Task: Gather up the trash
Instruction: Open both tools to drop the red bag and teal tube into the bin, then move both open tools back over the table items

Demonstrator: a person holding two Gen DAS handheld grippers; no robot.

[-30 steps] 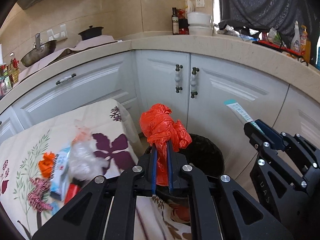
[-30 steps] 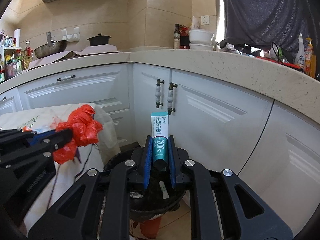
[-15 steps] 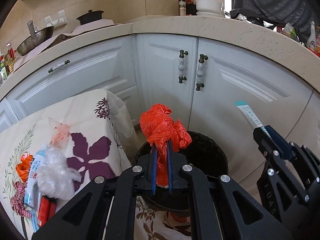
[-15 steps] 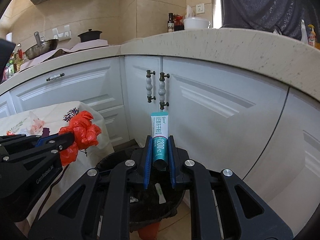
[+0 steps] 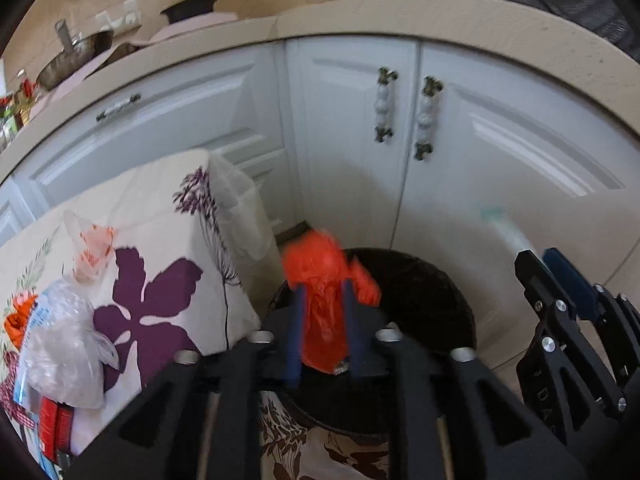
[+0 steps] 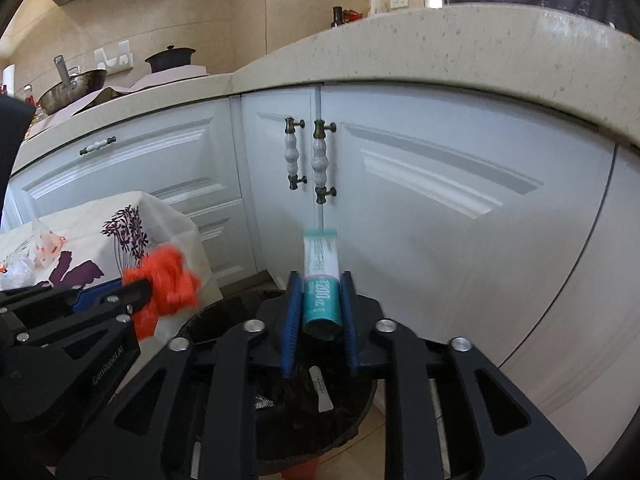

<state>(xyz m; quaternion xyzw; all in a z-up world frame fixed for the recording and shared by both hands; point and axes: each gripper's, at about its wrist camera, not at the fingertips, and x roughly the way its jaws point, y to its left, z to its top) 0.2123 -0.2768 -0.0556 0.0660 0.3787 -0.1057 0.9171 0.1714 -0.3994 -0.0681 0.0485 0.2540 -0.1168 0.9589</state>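
Orange bag and toothpaste tube between opening jaws over bin

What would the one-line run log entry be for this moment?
left gripper: jaws just opening, orange bag between them | right gripper: jaws just opening, toothpaste tube between them | both over black bin

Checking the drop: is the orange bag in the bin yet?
Not yet. The orange bag, blurred, sits between the left claw's just-opened jaws, above the black bin.

Left tool, right tool: black skeletal linkages, silver screws, blue finger pads, grey lettering on side
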